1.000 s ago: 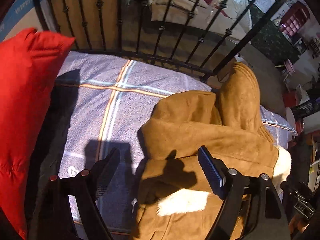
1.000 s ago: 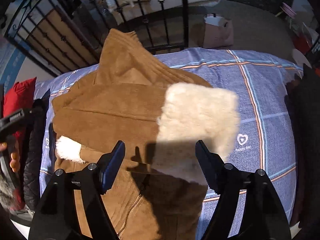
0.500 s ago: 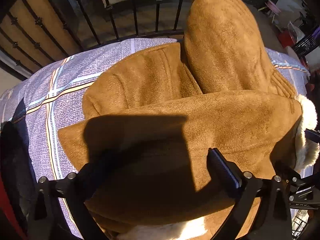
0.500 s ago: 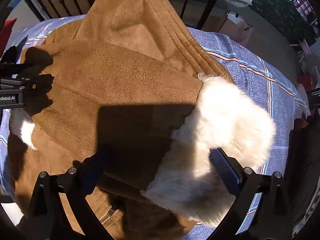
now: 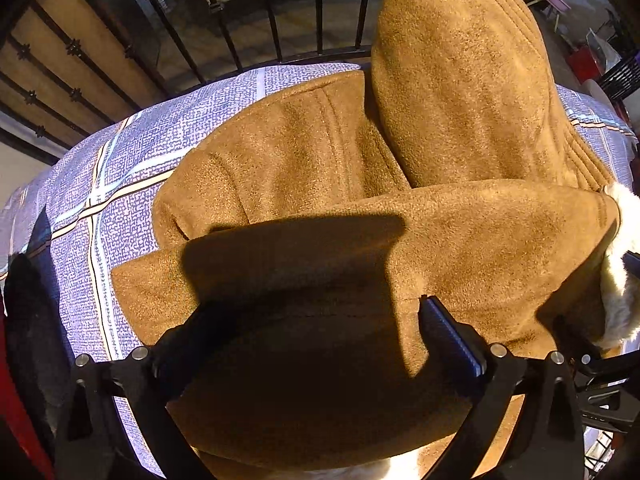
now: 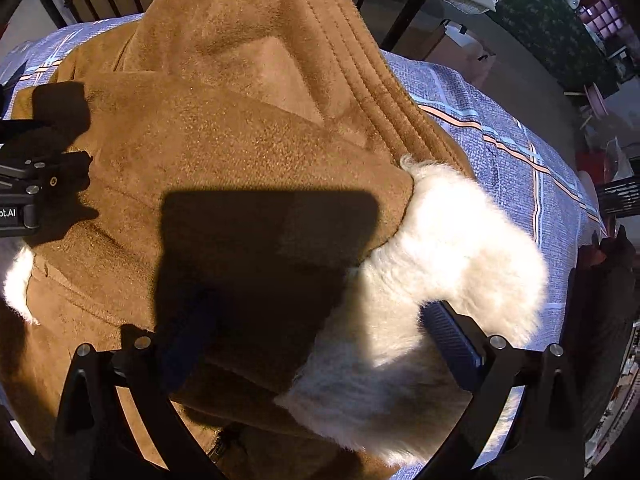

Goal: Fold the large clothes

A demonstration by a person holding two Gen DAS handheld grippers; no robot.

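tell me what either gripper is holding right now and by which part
Nothing is held. The left gripper and right gripper both stand open over the folded brown coat.

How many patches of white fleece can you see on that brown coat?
2 in the right wrist view: a large patch on the brown coat at the right, a small one at its left edge. More may be folded under.

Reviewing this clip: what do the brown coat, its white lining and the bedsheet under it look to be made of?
Brown coat: looks like suede or faux suede, matte with a fine napped grain and rows of stitching along the hood edge. White lining: fluffy pile, probably fleece or faux shearling; fibres stand out at the edge. Bedsheet: thin woven or printed cloth, speckled lilac with a plaid of stripes; the fibre cannot be told.
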